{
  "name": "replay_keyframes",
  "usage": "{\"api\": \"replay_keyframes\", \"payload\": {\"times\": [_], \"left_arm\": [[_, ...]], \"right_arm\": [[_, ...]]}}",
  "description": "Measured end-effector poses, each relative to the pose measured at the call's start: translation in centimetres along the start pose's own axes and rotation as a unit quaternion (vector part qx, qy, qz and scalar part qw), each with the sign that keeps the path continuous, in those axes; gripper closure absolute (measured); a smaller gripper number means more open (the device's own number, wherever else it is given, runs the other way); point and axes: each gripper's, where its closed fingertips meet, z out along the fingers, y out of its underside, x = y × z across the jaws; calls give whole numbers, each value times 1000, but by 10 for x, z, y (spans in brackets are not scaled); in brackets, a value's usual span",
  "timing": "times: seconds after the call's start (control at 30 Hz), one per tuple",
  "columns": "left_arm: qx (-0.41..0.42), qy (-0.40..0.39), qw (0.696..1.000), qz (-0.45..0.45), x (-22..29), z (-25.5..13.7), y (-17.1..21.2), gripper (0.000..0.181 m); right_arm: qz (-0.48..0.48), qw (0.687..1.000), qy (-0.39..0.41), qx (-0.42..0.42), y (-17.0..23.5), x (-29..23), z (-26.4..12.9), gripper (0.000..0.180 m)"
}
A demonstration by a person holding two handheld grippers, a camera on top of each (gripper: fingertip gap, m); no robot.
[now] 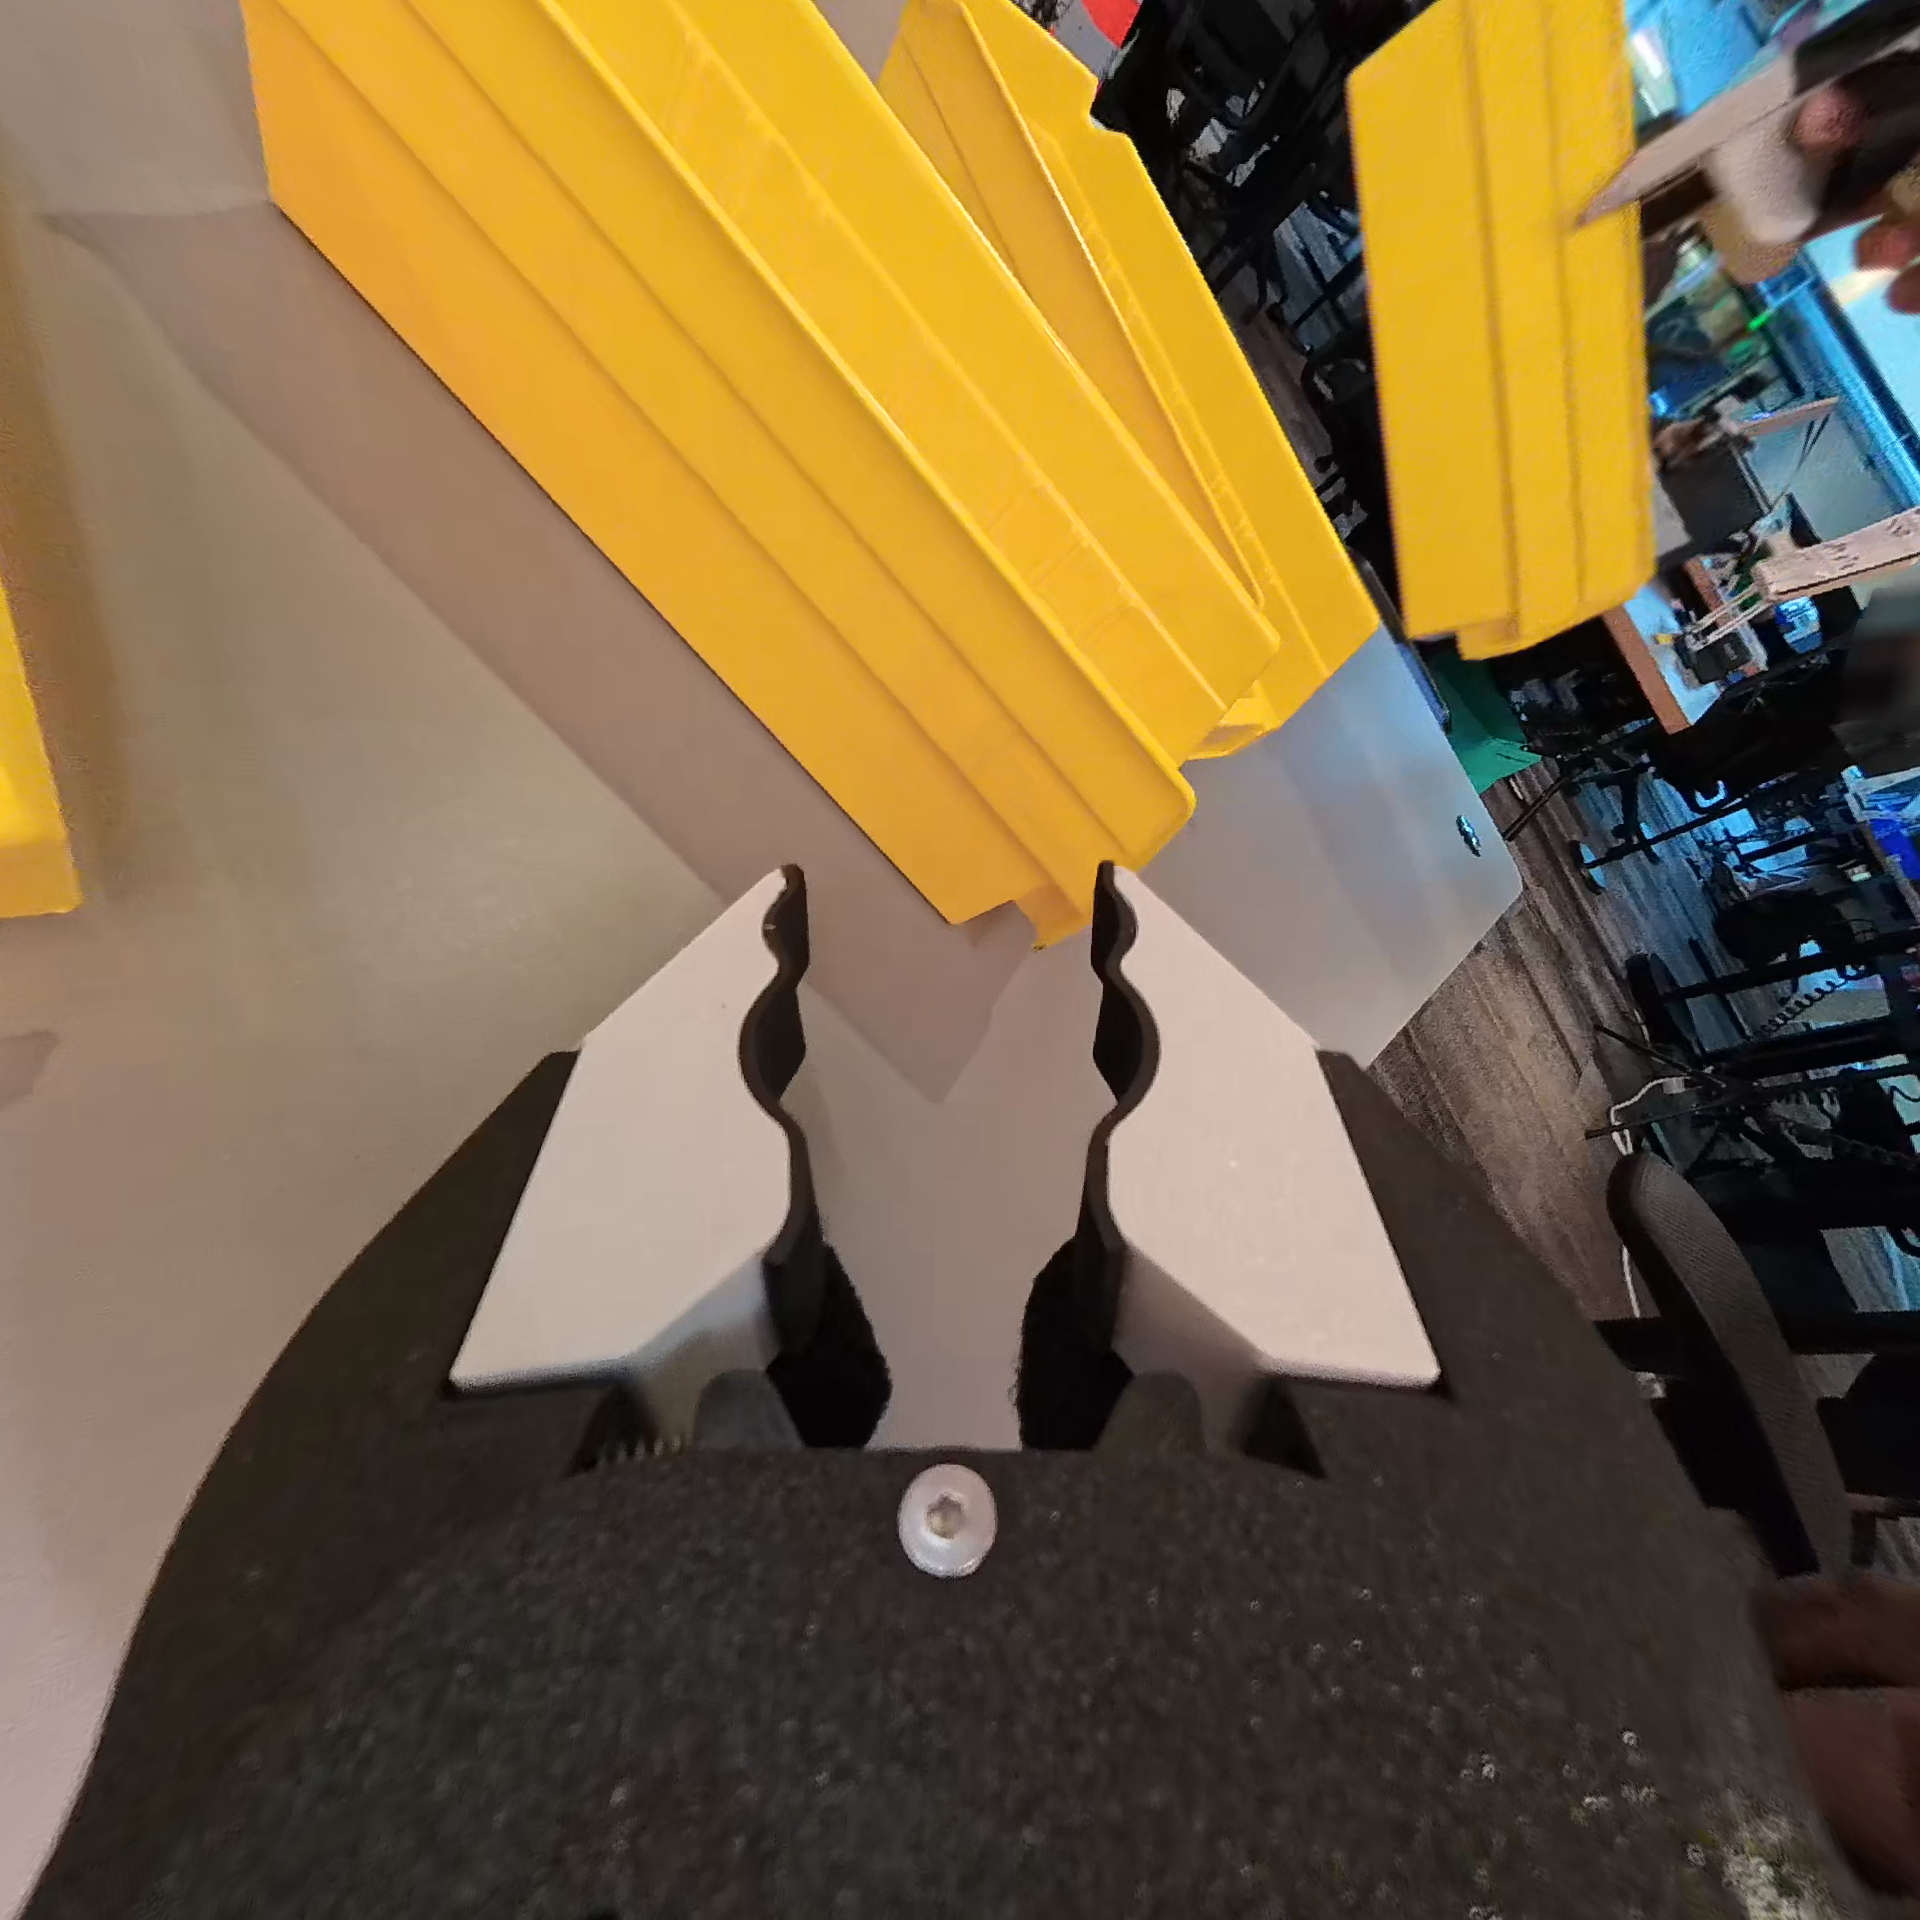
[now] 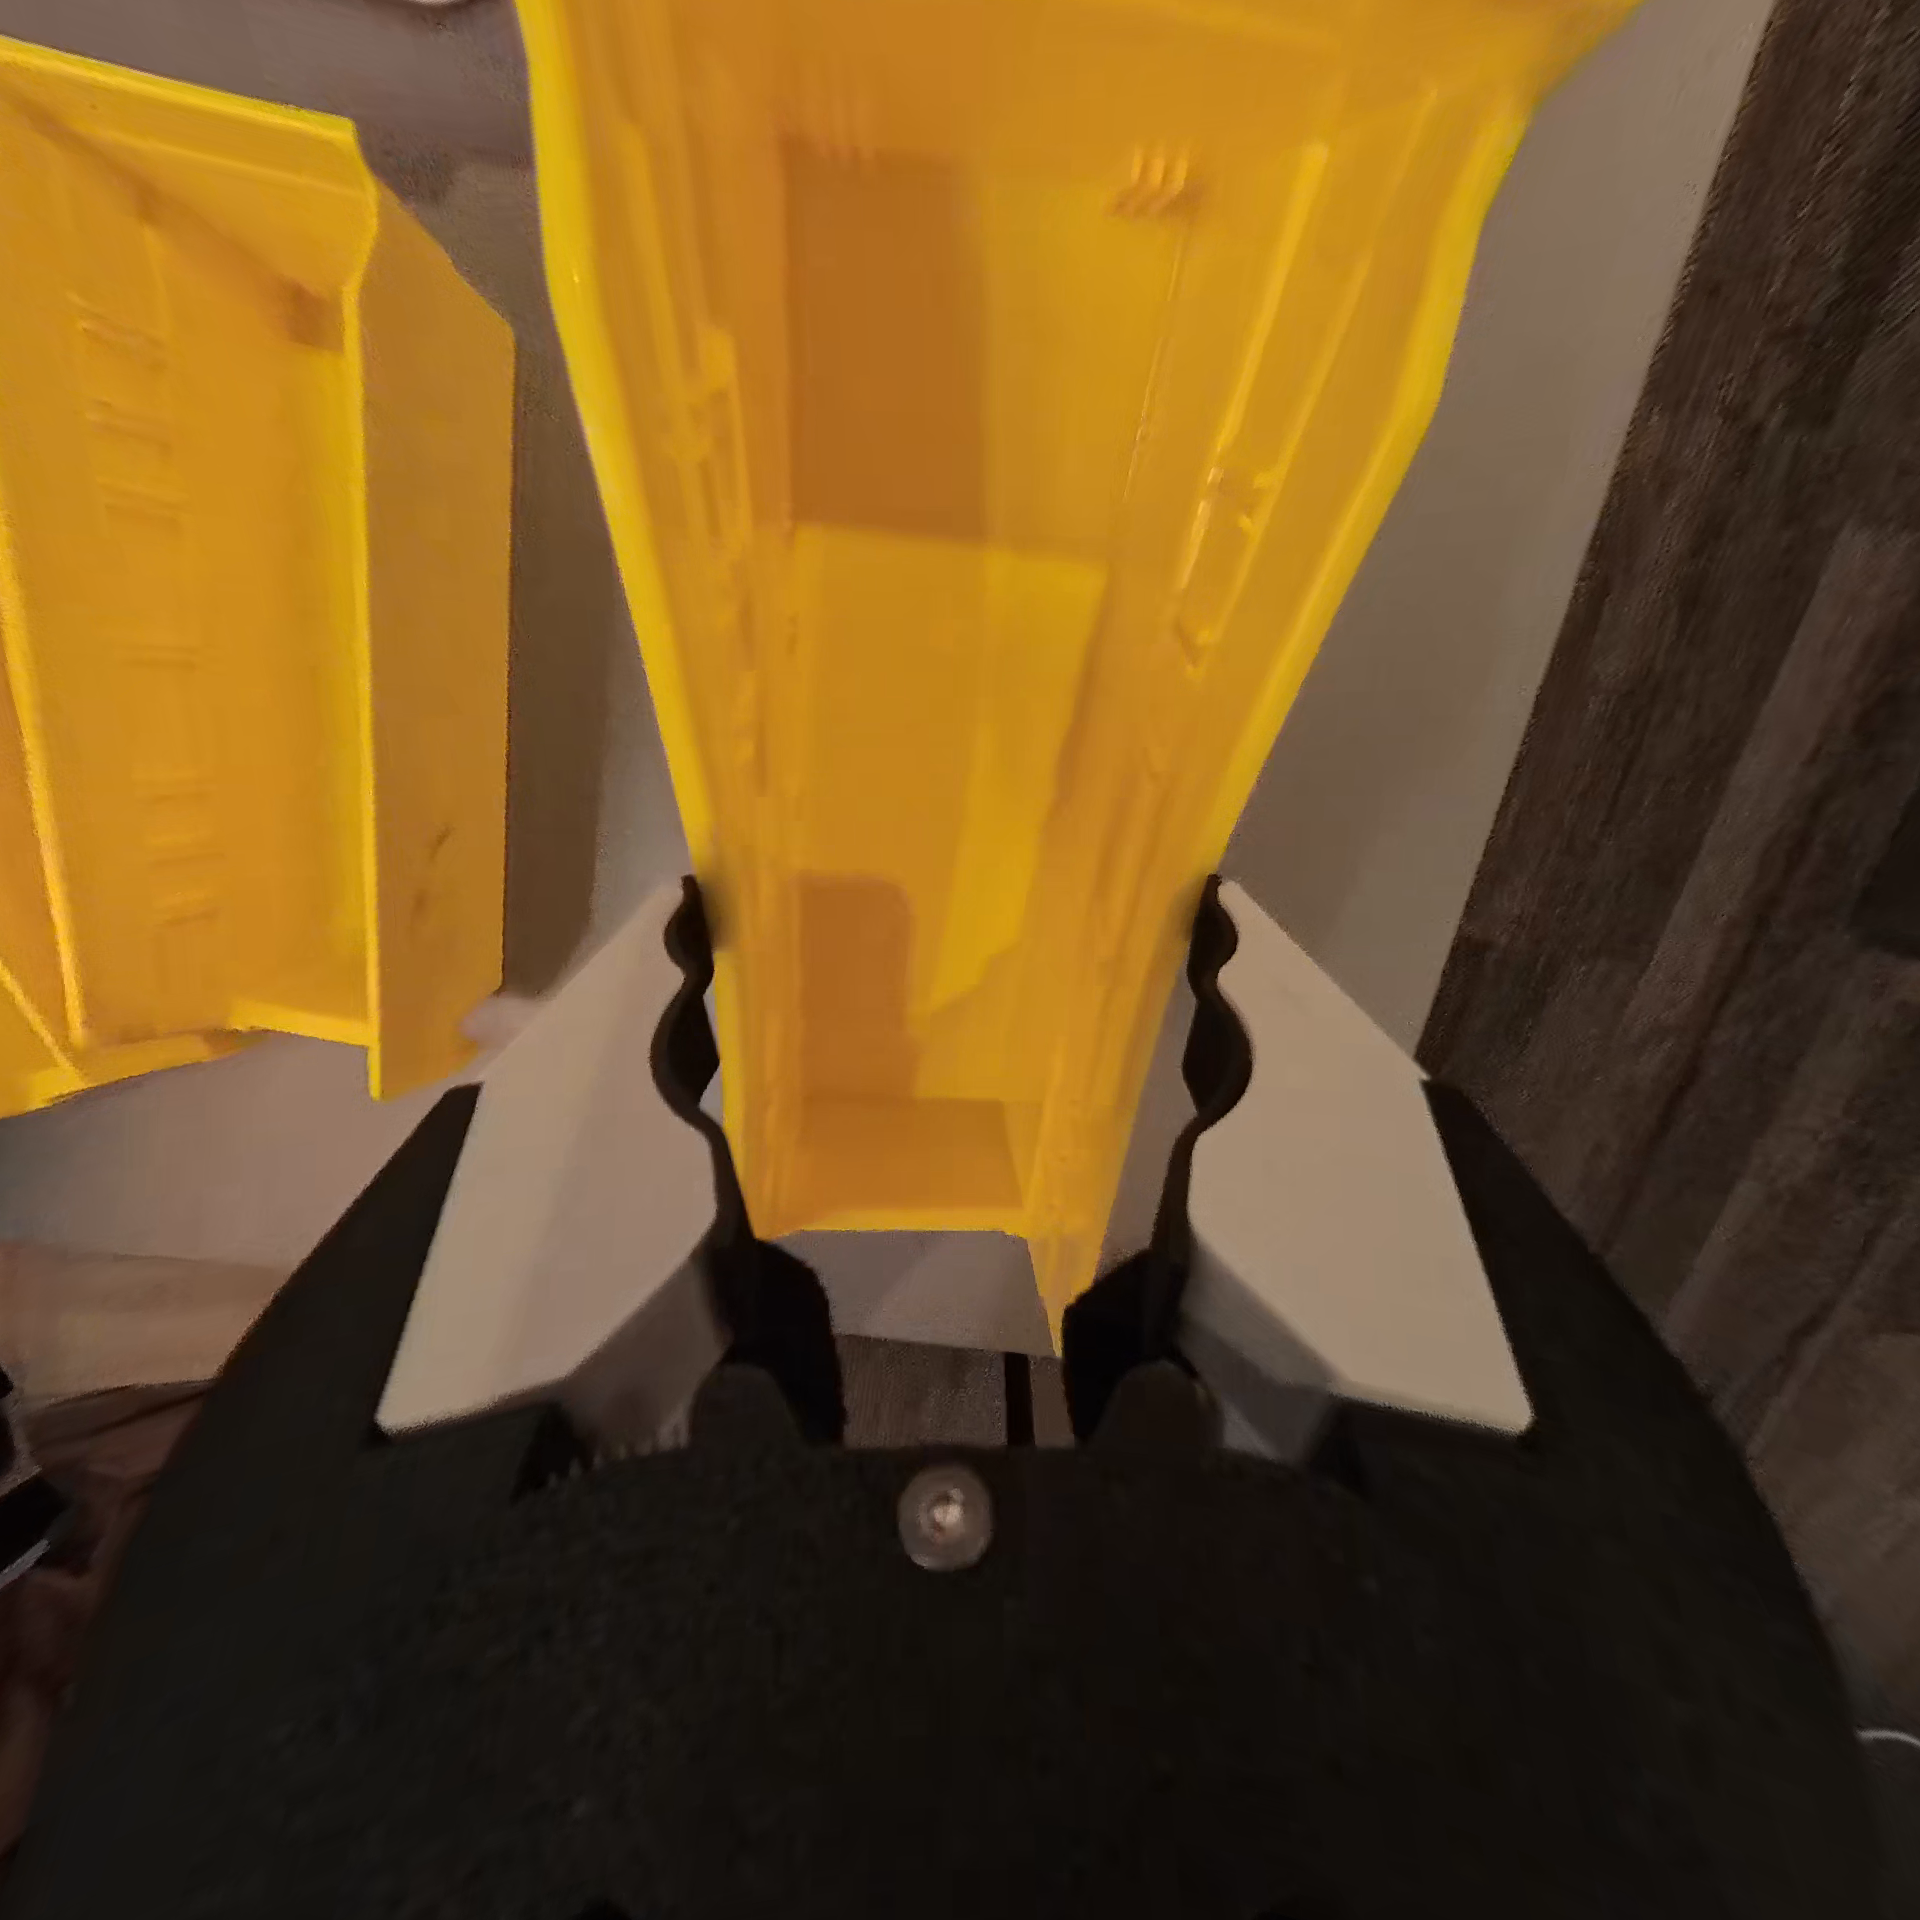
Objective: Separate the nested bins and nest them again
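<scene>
Left gripper [image 1: 948,904]: coarse, speckled black body filling the lower view, one round silver screw [image 1: 947,1520] with a socket head at six o'clock from the tips, two pale grey wedge-shaped fingers [image 1: 665,1122] lined inside with wavy black rubber pads [image 1: 777,1049]. Right gripper [image 2: 950,914]: same build, with a black grainy base, a single silver screw [image 2: 943,1521] on the centre line, light grey angular fingers [image 2: 582,1143] at ten and two o'clock from it, scalloped black pads [image 2: 688,1029] along their inner edges. Fine toothed ridges just visible at the root of each left-hand finger.
</scene>
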Motion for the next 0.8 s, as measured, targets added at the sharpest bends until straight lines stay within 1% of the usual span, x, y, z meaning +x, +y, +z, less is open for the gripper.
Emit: {"api": "replay_keyframes", "payload": {"times": [0.13,0.2,0.33,0.43,0.47,0.53,0.6,0.63,0.7,0.8], "left_arm": [[0,0,1000,19,5,2,1,126],[3,2,999,37,12,4,1,117],[19,29,998,51,46,15,0,97],[22,8,997,72,68,35,8,89],[19,-19,996,88,68,42,12,89],[12,-82,989,119,57,55,16,92],[14,-99,988,120,52,65,13,98],[13,-94,989,112,52,69,12,108],[11,-99,989,106,46,75,8,117],[2,-131,985,114,29,74,8,144]], "right_arm": [[5,999,-14,-50,6,3,55,86],[4,998,-19,-66,7,2,77,85],[20,995,-28,-93,7,0,109,85],[45,995,-30,-86,0,2,122,84],[54,996,-29,-70,-6,3,123,83],[52,996,-35,-67,-10,3,126,81],[47,996,-32,-65,-12,3,127,78],[42,997,-30,-62,-12,3,128,72],[25,998,-27,-47,-13,1,128,64],[8,998,-45,45,-26,-15,109,59]]}}
